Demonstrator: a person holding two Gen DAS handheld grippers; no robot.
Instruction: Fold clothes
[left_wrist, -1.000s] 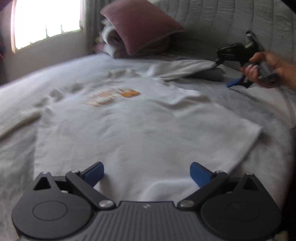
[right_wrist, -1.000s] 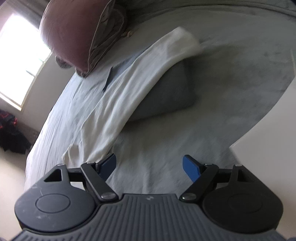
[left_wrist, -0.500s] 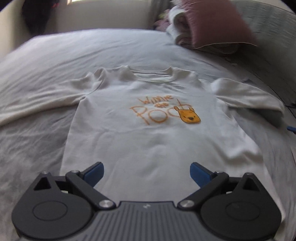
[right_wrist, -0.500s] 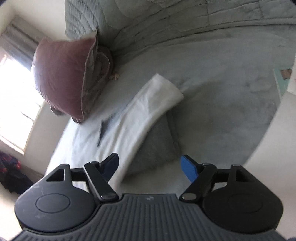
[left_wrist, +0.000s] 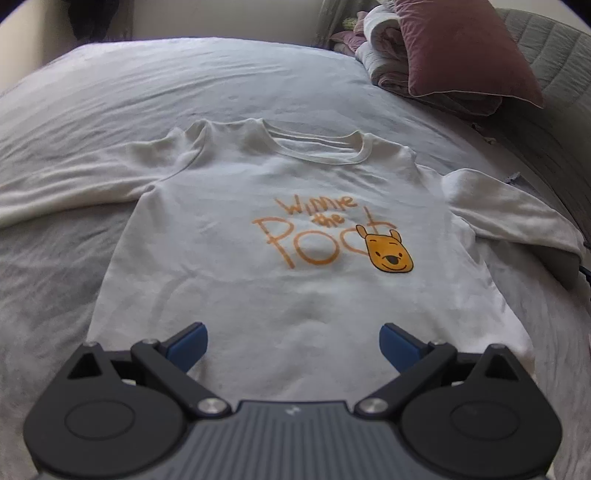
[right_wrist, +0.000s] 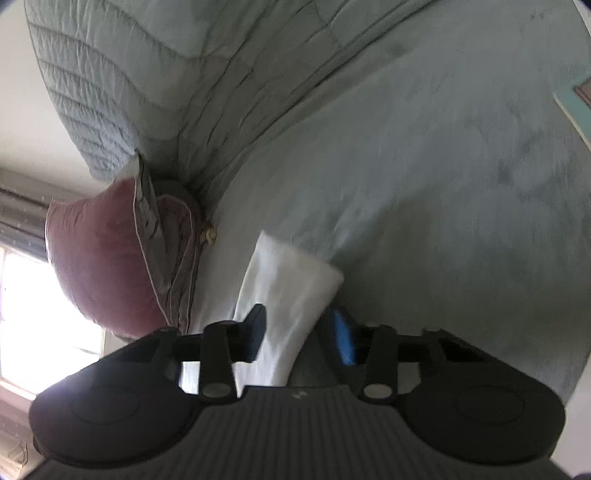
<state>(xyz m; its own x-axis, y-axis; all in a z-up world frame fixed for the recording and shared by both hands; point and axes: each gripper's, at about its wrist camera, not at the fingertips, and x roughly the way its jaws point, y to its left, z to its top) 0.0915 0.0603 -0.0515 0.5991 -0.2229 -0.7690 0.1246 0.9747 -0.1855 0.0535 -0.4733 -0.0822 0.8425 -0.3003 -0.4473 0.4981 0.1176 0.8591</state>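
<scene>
A white long-sleeved shirt (left_wrist: 295, 295) with an orange "Winnie the Pooh" print lies flat, front up, on the bed. Its hem is nearest me and the collar is far. My left gripper (left_wrist: 293, 343) hovers open and empty over the hem. The shirt's right sleeve (left_wrist: 513, 218) stretches to the right. In the right wrist view the sleeve's cuff end (right_wrist: 295, 295) lies between my right gripper's fingers (right_wrist: 299, 332), which have narrowed around it but still show a gap. The sleeve is lifted off the bed.
The bed has a pale grey cover (left_wrist: 184, 81). A maroon pillow (left_wrist: 469, 48) on folded bedding sits at the far right corner, also in the right wrist view (right_wrist: 107, 266). A quilted grey headboard (right_wrist: 147, 74) runs along the right side.
The left gripper swung to face the shirt squarely from the hem. The right gripper moved in over the sleeve cuff and its fingers closed from wide open to narrow around it.
</scene>
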